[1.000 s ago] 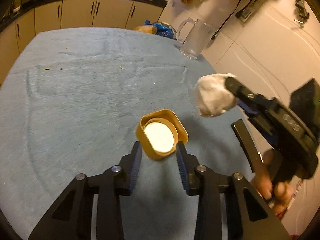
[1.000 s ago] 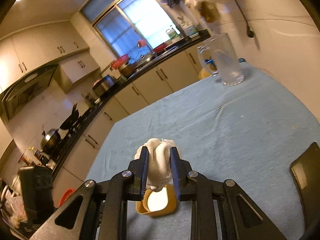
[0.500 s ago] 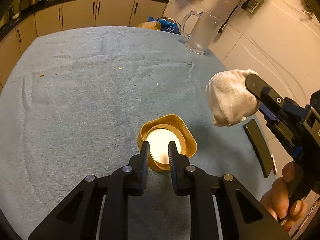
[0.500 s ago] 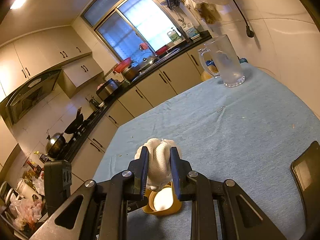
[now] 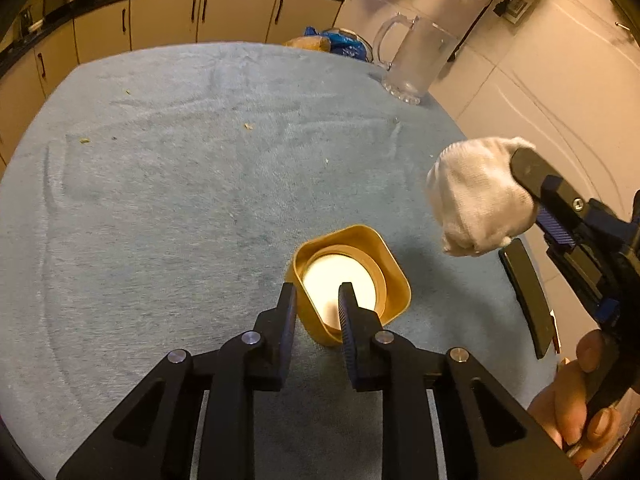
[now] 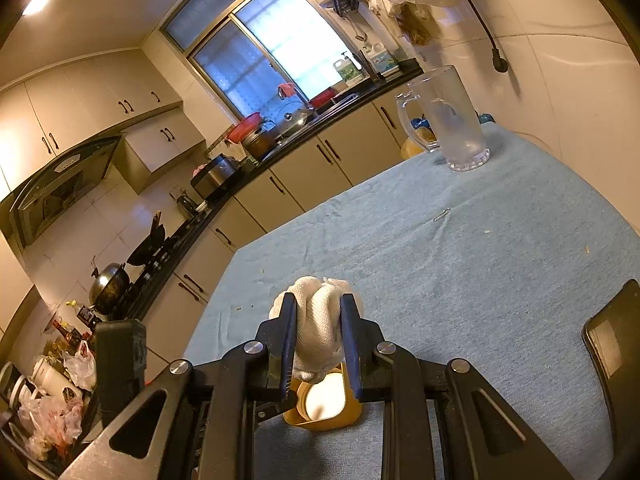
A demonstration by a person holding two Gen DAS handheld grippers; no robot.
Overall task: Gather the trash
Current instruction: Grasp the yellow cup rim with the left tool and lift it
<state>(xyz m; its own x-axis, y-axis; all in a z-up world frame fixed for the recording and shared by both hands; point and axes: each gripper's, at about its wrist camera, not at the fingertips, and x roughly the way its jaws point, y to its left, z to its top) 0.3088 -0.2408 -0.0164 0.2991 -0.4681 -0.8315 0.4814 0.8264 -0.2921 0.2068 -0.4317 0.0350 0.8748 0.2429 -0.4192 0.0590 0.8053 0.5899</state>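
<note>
A yellow square cup [image 5: 352, 276] with a white inside stands on the blue cloth-covered table [image 5: 168, 216]. My left gripper [image 5: 317, 304] is shut on the cup's near wall, one finger outside and one inside. My right gripper [image 6: 318, 330] is shut on a crumpled white paper wad [image 6: 318, 320] and holds it in the air. In the left wrist view the wad [image 5: 478, 196] hangs above and to the right of the cup. In the right wrist view the cup [image 6: 324, 404] shows just below the wad.
A clear glass jug [image 5: 416, 60] stands at the table's far right corner. A black phone [image 5: 524, 296] lies at the right edge. Small crumbs [image 5: 248, 126] dot the cloth. Kitchen cabinets [image 5: 168, 20] run behind the table.
My left gripper has closed from open around the cup onto its near wall. My right gripper with the wad has moved slightly nearer to above the cup.
</note>
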